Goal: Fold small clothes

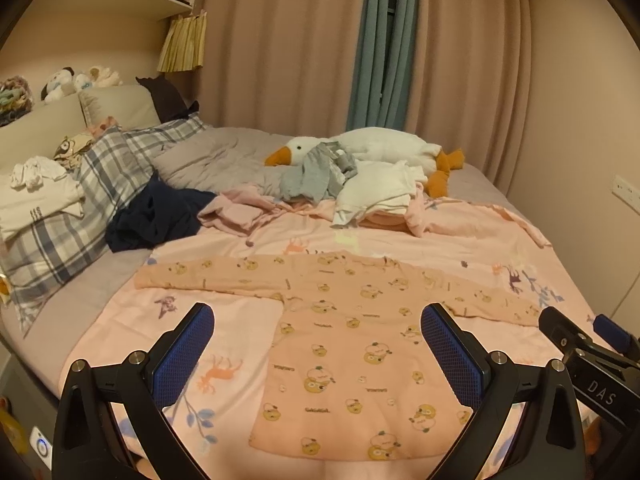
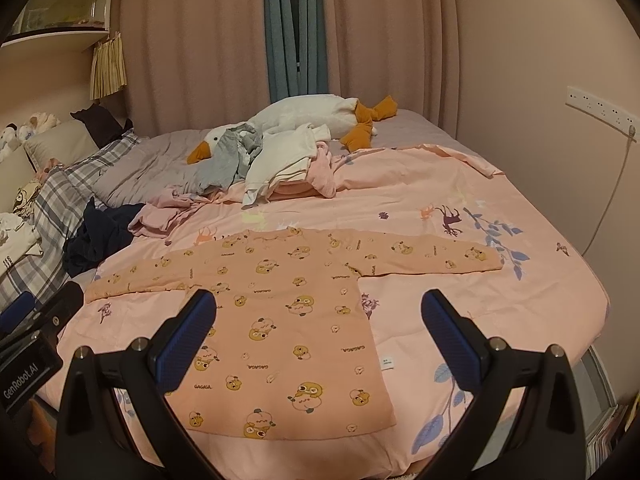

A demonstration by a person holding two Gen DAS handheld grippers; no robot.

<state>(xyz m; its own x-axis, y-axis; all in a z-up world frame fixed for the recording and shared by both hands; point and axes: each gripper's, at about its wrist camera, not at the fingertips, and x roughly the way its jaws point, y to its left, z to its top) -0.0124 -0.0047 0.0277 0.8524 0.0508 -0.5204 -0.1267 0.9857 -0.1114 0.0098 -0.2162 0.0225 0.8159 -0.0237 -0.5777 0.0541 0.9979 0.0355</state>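
A small peach long-sleeved top (image 1: 352, 344) printed with yellow cartoon chicks lies flat and unfolded on the pink bed cover (image 1: 460, 236), both sleeves stretched straight out, hem nearest the bed's edge.

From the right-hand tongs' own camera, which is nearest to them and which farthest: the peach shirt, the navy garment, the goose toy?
1. Peach shirt: spread flat directly below the open right tongs.
2. Navy garment: crumpled farther up the bed, to the left.
3. Goose toy: farthest, lying by the curtains at the back.
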